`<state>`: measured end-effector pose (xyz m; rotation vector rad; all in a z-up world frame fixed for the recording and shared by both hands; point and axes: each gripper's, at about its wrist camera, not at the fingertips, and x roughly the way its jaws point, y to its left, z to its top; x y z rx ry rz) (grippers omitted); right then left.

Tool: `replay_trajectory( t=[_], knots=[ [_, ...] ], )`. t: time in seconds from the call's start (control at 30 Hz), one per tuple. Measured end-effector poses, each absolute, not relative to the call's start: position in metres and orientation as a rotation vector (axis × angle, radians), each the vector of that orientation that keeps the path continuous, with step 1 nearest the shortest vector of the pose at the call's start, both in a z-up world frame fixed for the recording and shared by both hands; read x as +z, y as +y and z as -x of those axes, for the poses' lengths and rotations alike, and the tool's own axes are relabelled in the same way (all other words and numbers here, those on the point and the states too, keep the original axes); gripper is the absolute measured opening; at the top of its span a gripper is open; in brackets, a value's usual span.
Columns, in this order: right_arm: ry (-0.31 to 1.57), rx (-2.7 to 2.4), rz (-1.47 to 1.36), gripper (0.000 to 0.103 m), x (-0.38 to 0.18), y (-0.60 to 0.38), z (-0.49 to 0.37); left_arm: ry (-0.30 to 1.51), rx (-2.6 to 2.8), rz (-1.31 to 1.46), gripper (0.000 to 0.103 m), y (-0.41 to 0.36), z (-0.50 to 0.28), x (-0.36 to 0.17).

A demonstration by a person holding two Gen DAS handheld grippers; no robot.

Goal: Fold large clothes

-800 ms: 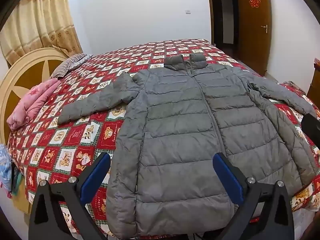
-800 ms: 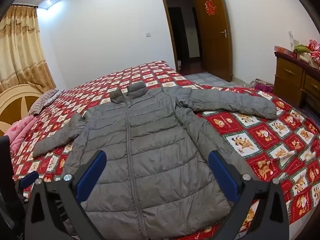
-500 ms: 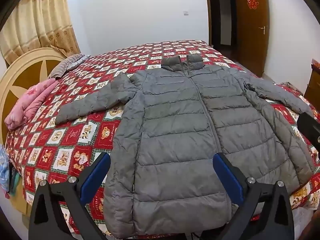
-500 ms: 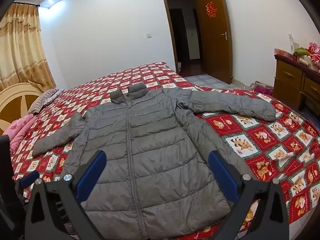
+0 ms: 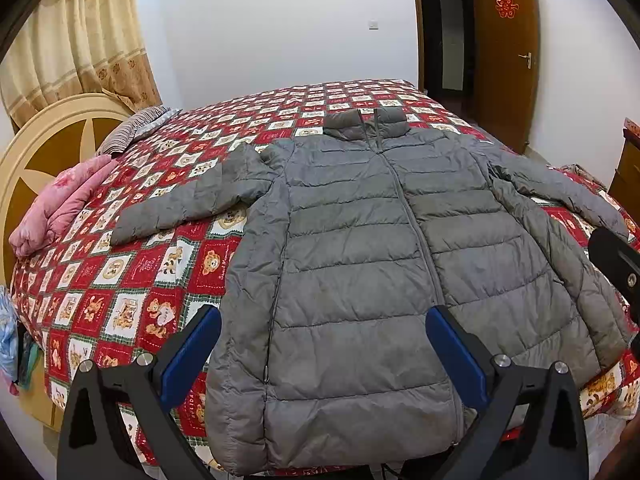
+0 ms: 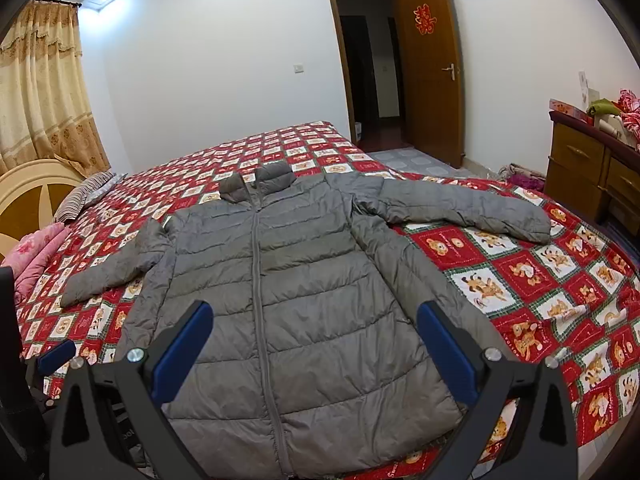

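A grey quilted puffer jacket (image 5: 360, 264) lies flat and zipped on the bed, front up, collar at the far end, both sleeves spread out to the sides; it also shows in the right wrist view (image 6: 288, 296). My left gripper (image 5: 322, 326) is open and empty, held above the jacket's hem near its left half. My right gripper (image 6: 314, 316) is open and empty, held above the hem near the jacket's middle. The left sleeve (image 5: 188, 204) and right sleeve (image 6: 464, 210) rest on the bedspread.
The bed has a red and white checked bear quilt (image 5: 132, 280). A pink folded blanket (image 5: 60, 204) and a striped pillow (image 5: 134, 130) lie by the round headboard (image 5: 48, 136). A wooden dresser (image 6: 592, 168) stands at right. An open brown door (image 6: 428, 72) is behind.
Both grippers have risen and drawn back slightly from the bed, so more of the jacket's hem shows. The jacket has not moved.
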<state>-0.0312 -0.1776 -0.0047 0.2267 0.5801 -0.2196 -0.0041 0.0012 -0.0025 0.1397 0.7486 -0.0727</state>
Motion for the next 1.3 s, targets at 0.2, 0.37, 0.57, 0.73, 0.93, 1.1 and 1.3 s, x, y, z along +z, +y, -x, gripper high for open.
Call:
replay_trajectory(
  t=[0.2, 0.37, 0.57, 0.73, 0.93, 1.1, 1.3],
  knots=[
    [0.58, -0.218, -0.227, 0.103, -0.0039, -0.1777, 0.031, 0.746, -0.072, -0.139, 0.102, 0.0003, 0.0058, -0.0012],
    [0.579, -0.219, -0.225, 0.103, -0.0036, -0.1769, 0.0312, 0.743, -0.069, -0.143, 0.102, -0.0007, 0.0069, -0.0002],
    [0.585, -0.216, -0.237, 0.103, -0.0032, -0.1773, 0.0325, 0.747, -0.07, -0.137, 0.102, -0.0001, 0.0084, 0.0014],
    [0.585, -0.221, -0.239, 0.103, -0.0026, -0.1784, 0.0323, 0.746, -0.07, -0.137, 0.102, -0.0002, 0.0088, 0.0008],
    [0.584, -0.221, -0.235, 0.103, -0.0036, -0.1778, 0.0321, 0.748, -0.071, -0.136, 0.102, -0.0009, 0.0086, 0.0005],
    [0.594, -0.22, -0.233, 0.103, -0.0048, -0.1781, 0.0323, 0.747, -0.071, -0.137, 0.102, -0.001, 0.0087, 0.0004],
    [0.592, -0.221, -0.236, 0.103, -0.0056, -0.1785, 0.0322, 0.749, -0.073, -0.136, 0.102, -0.0004, 0.0083, 0.0004]
  ],
)
